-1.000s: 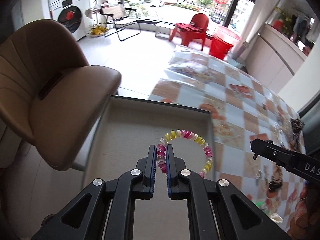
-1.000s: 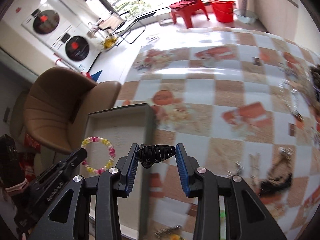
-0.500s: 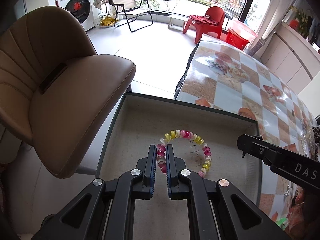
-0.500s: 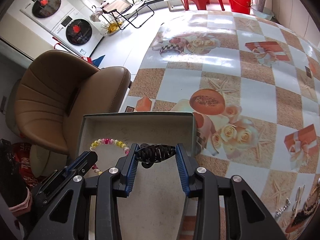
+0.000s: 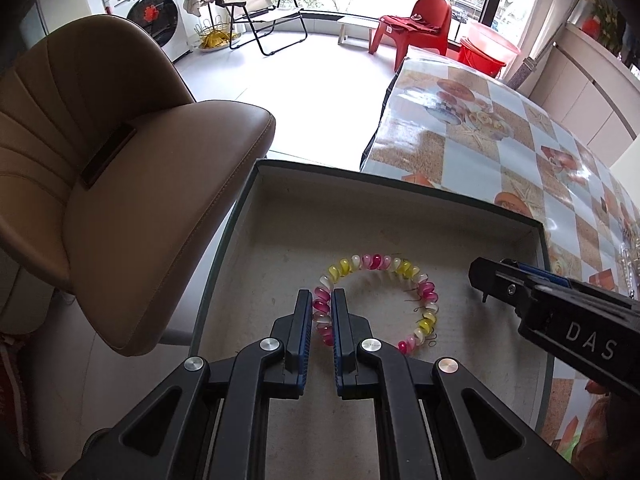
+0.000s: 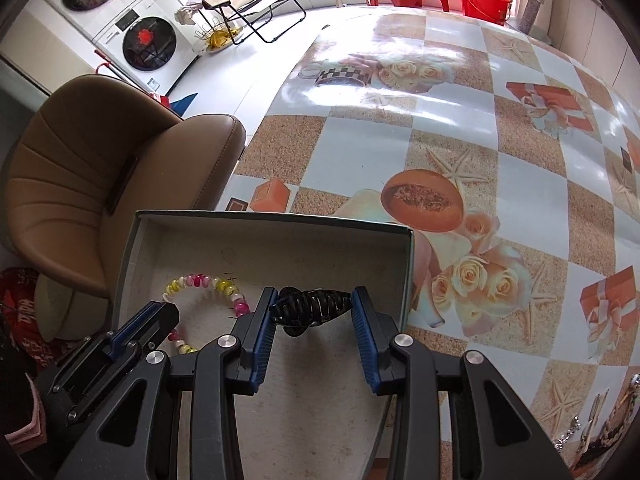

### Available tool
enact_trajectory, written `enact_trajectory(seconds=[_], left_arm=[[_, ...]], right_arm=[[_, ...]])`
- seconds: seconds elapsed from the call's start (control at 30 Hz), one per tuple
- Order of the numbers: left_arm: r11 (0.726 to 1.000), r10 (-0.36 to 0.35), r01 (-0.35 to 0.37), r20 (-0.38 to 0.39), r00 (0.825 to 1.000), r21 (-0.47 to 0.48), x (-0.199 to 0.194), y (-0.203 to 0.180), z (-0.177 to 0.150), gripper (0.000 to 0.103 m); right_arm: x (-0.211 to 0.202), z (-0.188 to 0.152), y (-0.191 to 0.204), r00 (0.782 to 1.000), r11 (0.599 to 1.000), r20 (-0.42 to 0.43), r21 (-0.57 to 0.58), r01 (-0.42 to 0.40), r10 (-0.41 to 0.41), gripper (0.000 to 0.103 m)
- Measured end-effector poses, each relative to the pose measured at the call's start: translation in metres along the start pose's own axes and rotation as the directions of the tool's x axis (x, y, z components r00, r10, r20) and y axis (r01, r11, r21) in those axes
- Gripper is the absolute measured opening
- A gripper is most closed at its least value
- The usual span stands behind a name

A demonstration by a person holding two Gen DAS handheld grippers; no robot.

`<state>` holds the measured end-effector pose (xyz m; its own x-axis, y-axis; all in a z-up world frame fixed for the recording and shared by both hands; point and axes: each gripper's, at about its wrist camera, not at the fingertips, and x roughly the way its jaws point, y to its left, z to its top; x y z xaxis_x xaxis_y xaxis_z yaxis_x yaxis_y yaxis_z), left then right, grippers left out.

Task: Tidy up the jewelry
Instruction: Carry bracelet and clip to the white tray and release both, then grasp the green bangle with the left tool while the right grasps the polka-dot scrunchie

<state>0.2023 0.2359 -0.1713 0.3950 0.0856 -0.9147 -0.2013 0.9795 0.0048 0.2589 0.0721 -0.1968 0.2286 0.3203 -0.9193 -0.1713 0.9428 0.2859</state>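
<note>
A shallow grey box (image 5: 400,188) sits at the table's corner; it also shows in the right wrist view (image 6: 272,218). My left gripper (image 5: 321,304) is shut on a pink, yellow and white spiral bracelet (image 5: 400,268), holding it low over the box floor. The bracelet shows in the right wrist view (image 6: 208,284) too. My right gripper (image 6: 314,302) is shut on a black claw hair clip (image 6: 310,310) and holds it over the right part of the box. It shows at the right edge of the left wrist view (image 5: 560,312).
A brown leather chair (image 5: 120,184) stands close to the box's left side. The table has a glossy patterned cloth (image 6: 480,140). More jewelry (image 6: 600,436) lies at the table's near right. A red chair (image 5: 416,24) and bucket stand far back.
Both grippers have moved left over the box with their items. The bracelet now hangs lower inside the box, and the hair clip has come from over the table to over the box.
</note>
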Motion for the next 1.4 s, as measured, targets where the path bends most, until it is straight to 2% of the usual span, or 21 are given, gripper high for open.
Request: enact_trajectory(seconds=[0.13,0.2,0.27,0.4,0.53,0.57,0.6,0.63,0.67,0.87,1.03,1.13,1.3,1.4], left_arm=[[1.0,0.017,-0.018,0.003,1.0,0.011,-0.003,-0.001,-0.002,0.012],[1.0,0.021,-0.021,-0.002,1.0,0.012,-0.003,-0.002,-0.002,0.012],[1.0,0.026,-0.026,-0.007,1.0,0.009,-0.002,-0.003,-0.002,0.012],[0.999,0.039,-0.039,-0.002,0.999,0.016,-0.004,-0.005,-0.002,0.012],[0.999,0.048,-0.048,-0.006,0.999,0.025,-0.005,-0.008,-0.003,0.013],[0.998,0.052,-0.052,-0.009,0.999,0.029,-0.004,-0.009,-0.004,0.033],[0.998,0.06,-0.06,-0.009,0.998,0.027,-0.004,-0.011,-0.004,0.081],[0.997,0.08,-0.081,0.011,0.997,0.015,-0.008,-0.01,-0.005,0.098],[0.996,0.088,-0.088,0.046,0.995,0.011,-0.013,-0.011,-0.005,0.103],[0.992,0.103,-0.107,0.056,0.993,0.065,-0.024,-0.024,-0.004,0.103],[0.987,0.093,-0.1,0.062,0.994,0.122,-0.038,-0.044,-0.01,0.103],[0.983,0.071,-0.079,0.055,0.996,0.167,-0.048,-0.061,-0.022,0.103],[0.971,0.013,-0.022,0.039,0.999,0.236,-0.07,-0.095,-0.042,0.103],[0.959,-0.023,0.015,0.023,0.999,0.284,-0.081,-0.116,-0.058,0.103]], right_arm=[[0.001,0.004,-0.001,1.0,0.999,-0.007,0.02,-0.029,0.029,0.046],[-0.001,0.005,-0.004,0.998,0.997,-0.006,0.048,-0.064,0.064,0.059],[-0.005,0.006,-0.009,0.995,0.992,0.0,0.081,-0.098,0.098,0.064],[-0.024,0.009,-0.021,0.983,0.972,0.035,0.147,-0.185,0.182,0.065],[-0.056,0.005,-0.029,0.976,0.965,0.092,0.155,-0.209,0.197,0.068],[-0.061,0.003,-0.033,0.975,0.964,0.099,0.16,-0.211,0.197,0.069],[-0.066,0.0,-0.036,0.975,0.963,0.105,0.167,-0.212,0.197,0.069],[-0.071,-0.003,-0.041,0.974,0.961,0.11,0.177,-0.213,0.196,0.069],[-0.078,-0.008,-0.047,0.975,0.959,0.115,0.187,-0.211,0.192,0.069],[-0.102,-0.042,-0.073,0.984,0.961,0.124,0.227,-0.156,0.13,0.069],[-0.12,-0.077,-0.111,0.99,0.948,0.114,0.298,-0.11,0.079,0.08],[-0.131,-0.097,-0.133,0.994,0.939,0.103,0.336,-0.077,0.045,0.083],[-0.152,-0.126,-0.167,0.995,0.917,0.102,0.398,-0.03,-0.012,0.097],[-0.167,-0.144,-0.186,0.994,0.904,0.102,0.428,-0.002,-0.046,0.097]])
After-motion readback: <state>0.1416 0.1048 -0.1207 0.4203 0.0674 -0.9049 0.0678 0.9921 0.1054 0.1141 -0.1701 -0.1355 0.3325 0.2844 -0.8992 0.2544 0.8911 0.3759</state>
